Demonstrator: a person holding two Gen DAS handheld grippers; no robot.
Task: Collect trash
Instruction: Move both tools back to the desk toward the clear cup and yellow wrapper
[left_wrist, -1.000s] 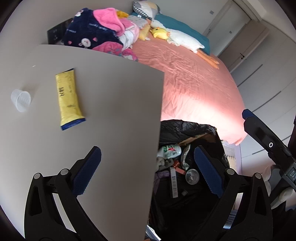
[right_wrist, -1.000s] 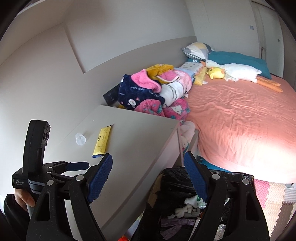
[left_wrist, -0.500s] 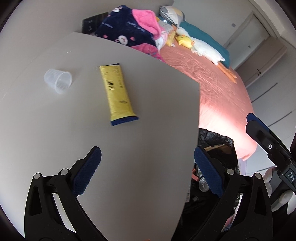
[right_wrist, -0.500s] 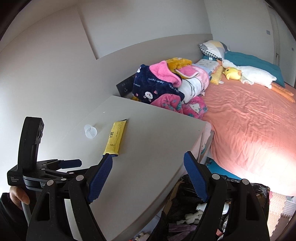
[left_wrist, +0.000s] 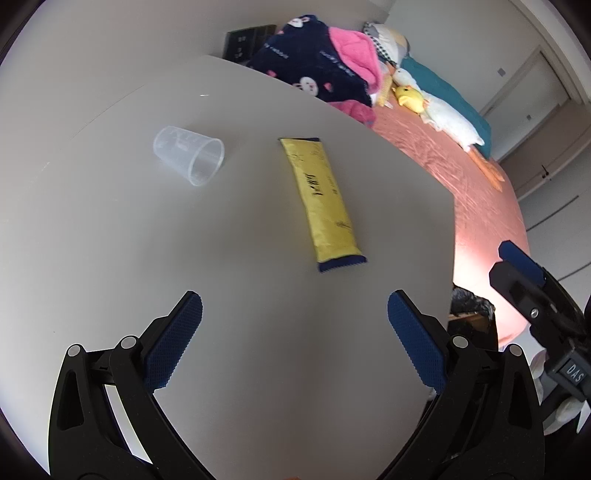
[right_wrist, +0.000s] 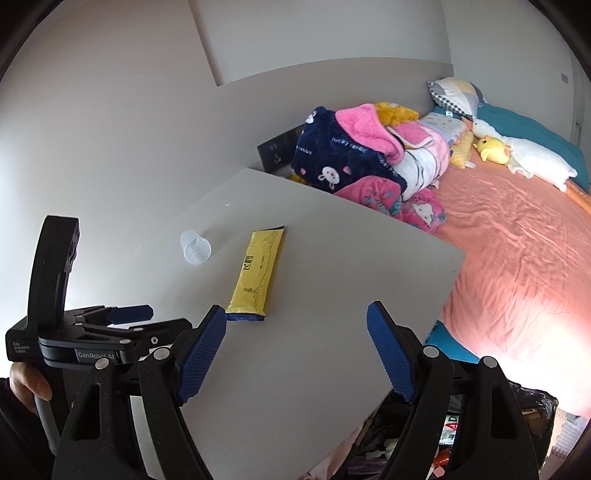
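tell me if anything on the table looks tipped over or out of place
The clear plastic cup lies tipped on its side on the grey table, mouth open sideways, nothing visibly spilled. Beside it, apart, a yellow wrapper lies flat. Both look like leftover trash. Both grippers, left and right, are open and empty.

Grey table (left_wrist: 258, 369), heaped fleece blankets (right_wrist: 354, 155), pink bed (right_wrist: 517, 240), duck plush (right_wrist: 493, 149), teal pillow (right_wrist: 524, 122)
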